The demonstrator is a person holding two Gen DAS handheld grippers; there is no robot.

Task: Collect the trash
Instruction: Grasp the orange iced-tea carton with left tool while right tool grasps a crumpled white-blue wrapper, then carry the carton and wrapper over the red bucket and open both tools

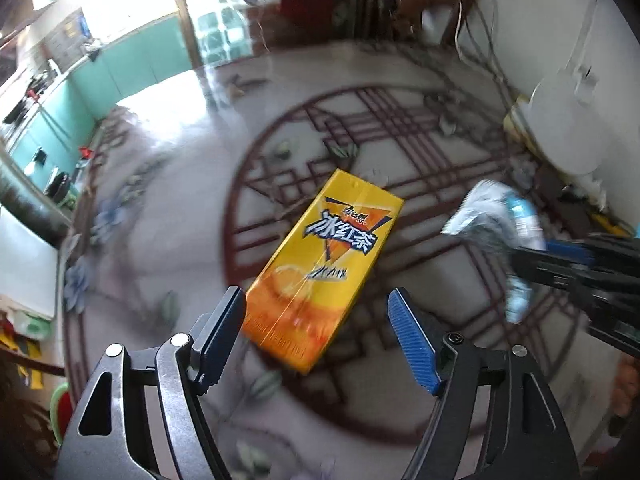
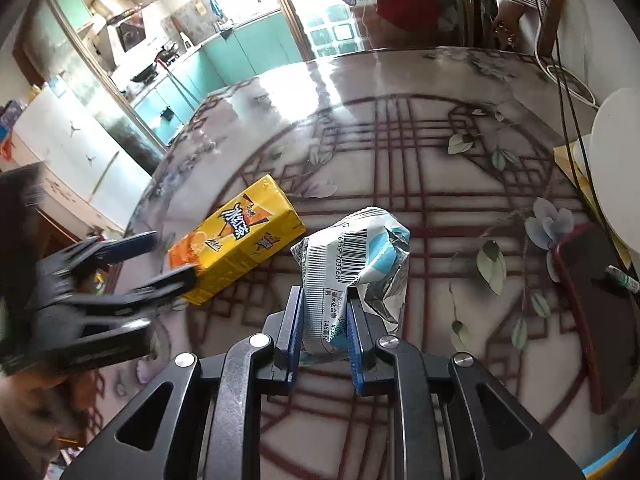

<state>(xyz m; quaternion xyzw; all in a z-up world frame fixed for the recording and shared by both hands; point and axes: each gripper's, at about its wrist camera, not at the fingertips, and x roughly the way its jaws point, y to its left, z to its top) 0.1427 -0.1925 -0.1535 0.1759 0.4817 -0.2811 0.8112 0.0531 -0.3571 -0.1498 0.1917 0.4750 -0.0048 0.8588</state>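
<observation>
A yellow iced-tea carton [image 1: 320,264] lies flat on the glass-topped patterned table [image 1: 168,208]. My left gripper [image 1: 316,312] is open, its fingers on either side of the carton's near end. The carton also shows in the right wrist view [image 2: 236,240], with the left gripper [image 2: 160,260] at its left end. My right gripper [image 2: 324,312] is shut on a crumpled white and blue wrapper [image 2: 352,256] and holds it just right of the carton. The wrapper [image 1: 492,216] and right gripper [image 1: 520,264] show blurred at the right of the left wrist view.
A dark red phone [image 2: 592,304] and a small pen-like item [image 2: 624,278] lie at the table's right. A white round object [image 2: 620,168] and cables [image 2: 560,80] stand at the far right. A wooden chair [image 2: 516,4] is behind the table.
</observation>
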